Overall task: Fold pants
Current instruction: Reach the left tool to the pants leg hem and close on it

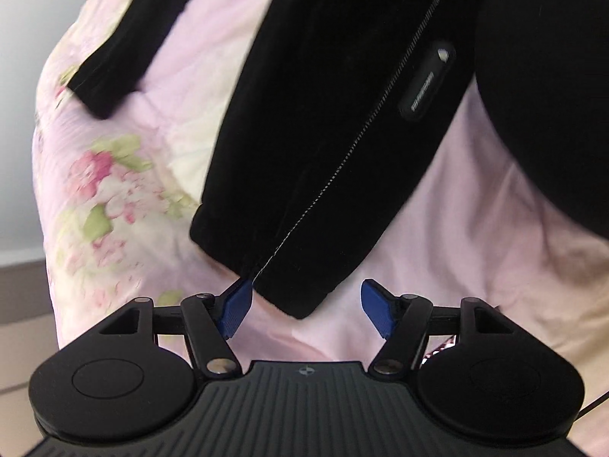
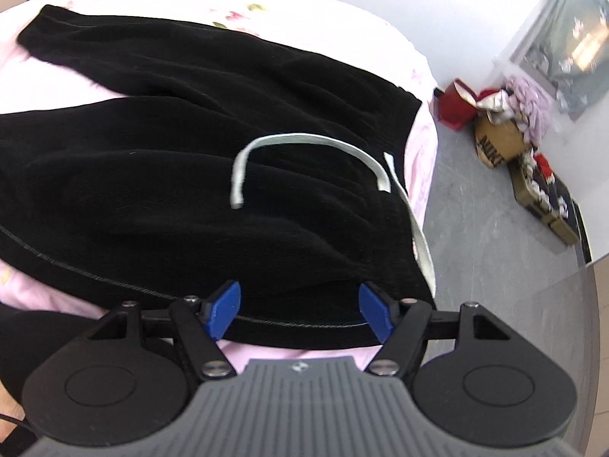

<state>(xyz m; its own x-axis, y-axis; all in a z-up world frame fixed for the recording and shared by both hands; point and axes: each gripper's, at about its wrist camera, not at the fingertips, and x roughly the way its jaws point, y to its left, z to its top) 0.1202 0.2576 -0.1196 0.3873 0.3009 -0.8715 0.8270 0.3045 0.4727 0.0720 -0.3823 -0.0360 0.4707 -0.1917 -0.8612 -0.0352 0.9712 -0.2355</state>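
Black, velvety fabric: the pants [image 2: 182, 144] lie spread on the bed [image 1: 475, 251], over a pale pink sheet with a floral print. Right wrist view: waist end near the bed's right edge, white drawstring [image 2: 304, 152] looped loose on top, both legs running away to the left and still separate, with a strip of pink sheet showing between them further out. No fold line visible anywhere; the garment looks merely laid out, somewhat rumpled at the hips. Left wrist view: one leg cuff [image 1: 289, 266] lies just ahead of the left hand-held gripper [image 1: 306, 306], a grey side seam running down to the hem; the second leg [image 1: 125, 38] lies apart, up and to the left. Left hand-held gripper: blue fingers [image 1: 238, 310] spread wide, holding nothing, the cuff corner between and just beyond them. Right hand-held gripper [image 2: 300, 314]: fingers likewise spread, empty, poised at the near edge of the waist/hip section; whether the tips touch the cloth cannot be told. Judgement: task at its start. Done: pants flat on the bed. Left: grasp cuff and waist, bring one leg over the other lengthwise, then fold across once or twice. Drawstring may need tucking in. Some motion blur in both views.
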